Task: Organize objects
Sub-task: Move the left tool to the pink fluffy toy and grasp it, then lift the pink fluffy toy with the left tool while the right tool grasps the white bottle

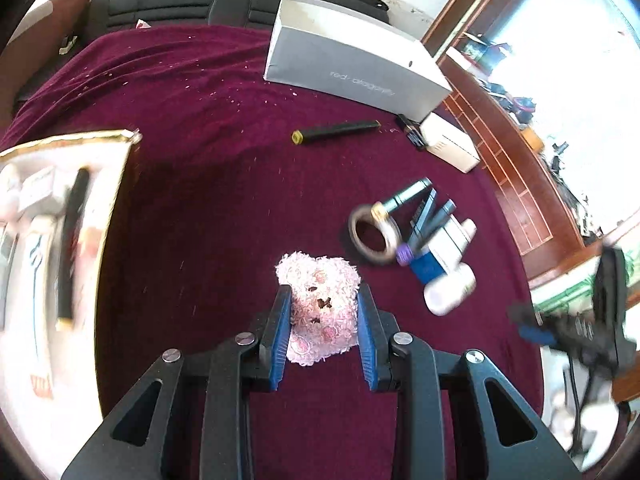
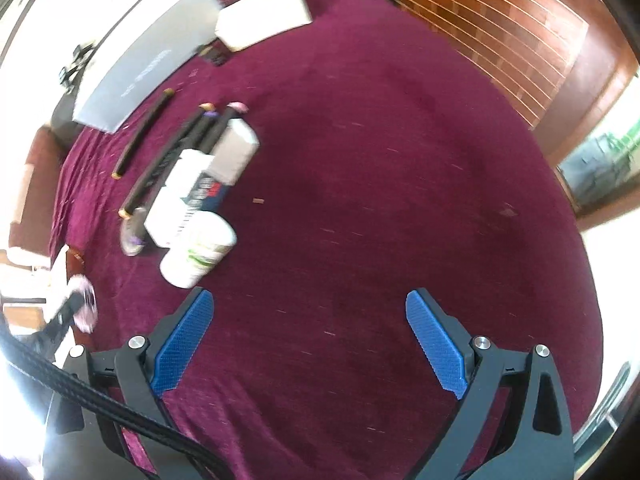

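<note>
Two risks noted: left tongs [image 1: 324, 300] clenched on the soft pink teddy bear [image 1: 320, 304] may slip it, while right tongs [image 2: 308, 340] hang released.

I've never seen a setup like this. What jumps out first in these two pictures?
A small fluffy pink teddy bear on the deep magenta cloth, pinched between the blue pads of the left tongs. To its right in that view lies a jumble: a roll of tape, dark pens and a white jar. The right tongs hang wide open over bare cloth, holding nothing.
</note>
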